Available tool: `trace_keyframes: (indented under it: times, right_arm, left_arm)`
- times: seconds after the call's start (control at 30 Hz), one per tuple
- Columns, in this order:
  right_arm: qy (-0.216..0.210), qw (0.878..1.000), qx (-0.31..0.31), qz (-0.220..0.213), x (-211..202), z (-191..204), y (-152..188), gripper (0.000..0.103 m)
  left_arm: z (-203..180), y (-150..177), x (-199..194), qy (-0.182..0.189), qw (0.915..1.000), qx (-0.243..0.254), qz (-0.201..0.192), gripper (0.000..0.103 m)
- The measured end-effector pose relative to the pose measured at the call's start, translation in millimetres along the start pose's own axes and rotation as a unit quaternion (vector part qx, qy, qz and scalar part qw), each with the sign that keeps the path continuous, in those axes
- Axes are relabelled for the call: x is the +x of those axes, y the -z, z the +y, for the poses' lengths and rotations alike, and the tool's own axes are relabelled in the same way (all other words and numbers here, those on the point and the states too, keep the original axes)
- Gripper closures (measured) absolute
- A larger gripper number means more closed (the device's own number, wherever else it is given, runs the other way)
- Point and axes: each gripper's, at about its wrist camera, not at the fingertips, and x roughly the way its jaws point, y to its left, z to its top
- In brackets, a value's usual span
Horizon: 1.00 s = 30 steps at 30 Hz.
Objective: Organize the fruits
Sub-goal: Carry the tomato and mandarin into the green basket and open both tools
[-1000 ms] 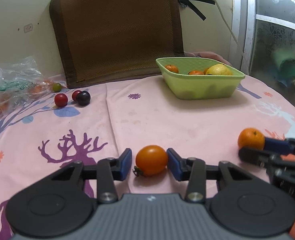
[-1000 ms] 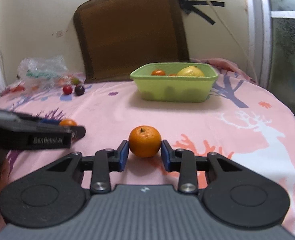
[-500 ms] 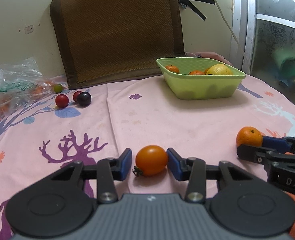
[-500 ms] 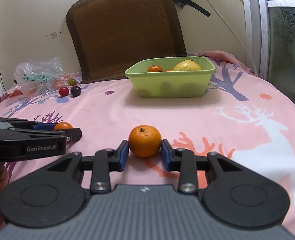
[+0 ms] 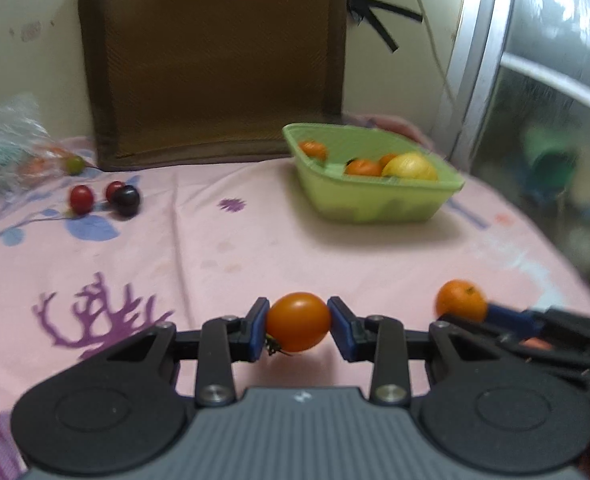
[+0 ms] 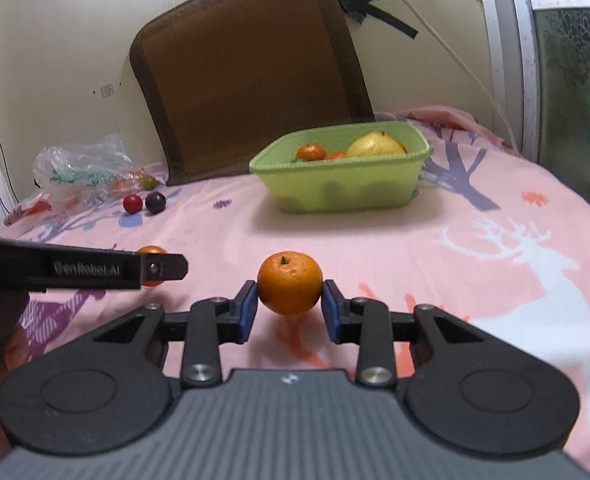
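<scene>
Two hand-held tools hovered low over a pink, deer-patterned surface (image 6: pixel 495 216), each carrying one fruit. The left tool (image 5: pixel 298 328) was clenched on an orange tomato (image 5: pixel 298 322), gripped on both sides by the blue pads with its stem pointing down toward seven o'clock. The right tool (image 6: pixel 290 306) was clenched on a small mandarin (image 6: pixel 290 283), stem end up.

A green basket (image 6: pixel 343 188) sat ahead, at about one o'clock from both tools, already holding a few mandarins and a yellow fruit (image 6: pixel 373 145). Off at ten o'clock, near a crumpled plastic bag (image 6: pixel 83 168), lay loose small fruits: a red one (image 6: pixel 132 203) and a dark one (image 6: pixel 155 202).

The step in hand appeared to be carrying both fruits to the basket. Next, each tool would likely need to travel forward, clear the basket's rim, and release without crushing the soft tomato.
</scene>
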Motion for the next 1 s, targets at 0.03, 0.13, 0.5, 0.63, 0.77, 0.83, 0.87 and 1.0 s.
trace_keyframes:
  times: [0.03, 0.13, 0.5, 0.63, 0.77, 0.83, 0.87, 1.0]
  right_arm:
    - [-0.001, 1.0, -0.003, -0.005, -0.2, 0.2, -3.1, 0.066]
    - [-0.003, 1.0, -0.014, -0.02, 1.5, -0.4, -13.9, 0.066]
    - [0.004, 0.998, -0.027, -0.063, 48.1, -34.2, -85.0, 0.066]
    - [0.016, 0.999, -0.031, -0.042, 86.2, -52.1, -106.7, 0.066]
    - [0.032, 0.998, -0.04, -0.023, 114.8, -64.2, -115.2, 0.066]
    - [0.033, 0.999, -0.039, -0.015, 125.0, -68.6, -115.4, 0.064]
    - [0.03, 0.999, -0.036, -0.012, 129.4, -70.4, -115.4, 0.064]
    - [0.034, 0.999, -0.027, -0.018, 135.3, -72.9, -109.2, 0.05]
  left_arm:
    - [2.0, -4.5, 0.5, 0.009, 0.9999, -0.007, -0.001, 0.071]
    - [4.9, -20.6, 3.0, 0.021, 0.9997, -0.014, -0.006, 0.071]
    - [-20.3, -106.7, 43.1, 0.036, 0.9979, 0.034, -0.042, 0.07]
    - [-25.5, -129.6, 84.0, 0.028, 0.9986, 0.035, -0.027, 0.07]
    - [-19.5, -139.6, 121.6, 0.025, 0.9997, 0.0, 0.004, 0.07]
    - [-14.4, -140.6, 131.7, 0.02, 0.9997, -0.008, 0.009, 0.07]
    - [-13.6, -140.3, 135.6, 0.015, 0.9998, -0.01, 0.01, 0.07]
    - [-12.8, -136.3, 141.7, 0.019, 0.9997, -0.011, 0.013, 0.059]
